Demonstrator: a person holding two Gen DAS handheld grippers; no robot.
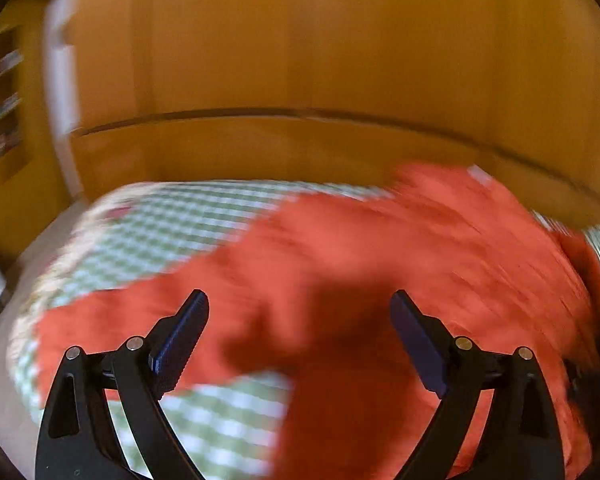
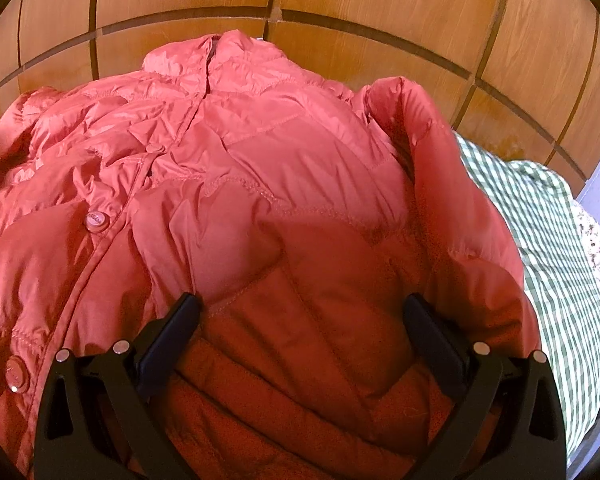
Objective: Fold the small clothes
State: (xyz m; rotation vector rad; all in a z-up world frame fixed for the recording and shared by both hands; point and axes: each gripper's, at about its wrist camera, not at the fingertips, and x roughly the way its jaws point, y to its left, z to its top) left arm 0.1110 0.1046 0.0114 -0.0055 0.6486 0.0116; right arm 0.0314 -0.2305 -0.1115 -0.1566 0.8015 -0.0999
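A red quilted puffer jacket [image 2: 236, 168] lies front up on a green-and-white checked cloth [image 2: 556, 248], collar toward the wooden panelled wall [image 2: 380, 4]; round snap buttons [image 2: 95, 219] run down its front, and one sleeve [image 2: 452, 200] lies folded along the side; the right gripper [image 2: 300, 316] hangs just above the jacket's lower part, its fingers spread wide and holding nothing; the left wrist view is badly blurred, but the left gripper [image 1: 300, 312] seems to hover over the jacket with its fingers [image 1: 188, 328] likewise spread apart, gripping nothing.
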